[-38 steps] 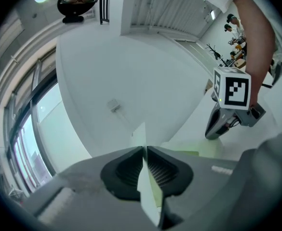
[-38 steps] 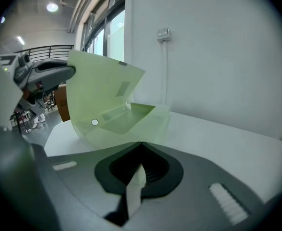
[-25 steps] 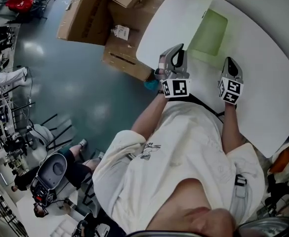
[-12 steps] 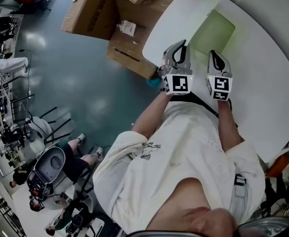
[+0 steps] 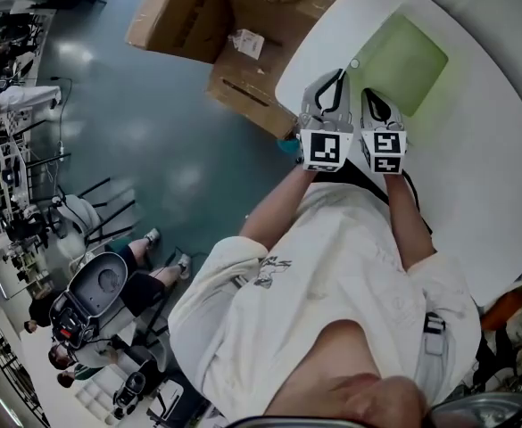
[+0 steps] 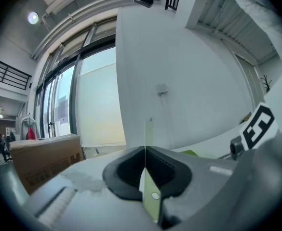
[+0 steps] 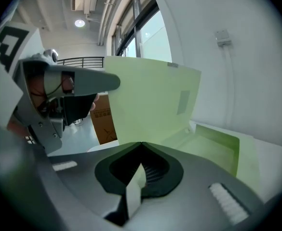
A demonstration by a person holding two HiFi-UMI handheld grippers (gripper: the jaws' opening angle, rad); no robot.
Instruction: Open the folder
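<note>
One thin, flat pale-green folder cover (image 7: 150,100) upright, pinched in L tongs (image 6: 144,148); R tongs (image 7: 141,143) closed, tips together.

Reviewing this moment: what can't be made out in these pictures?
- Head view: where the left gripper pinches the folder, hidden under the gripper's own body.
- Head view: the table's near edge, behind the person's torso.
- Left gripper view: print on the cardboard box, blurred.
</note>
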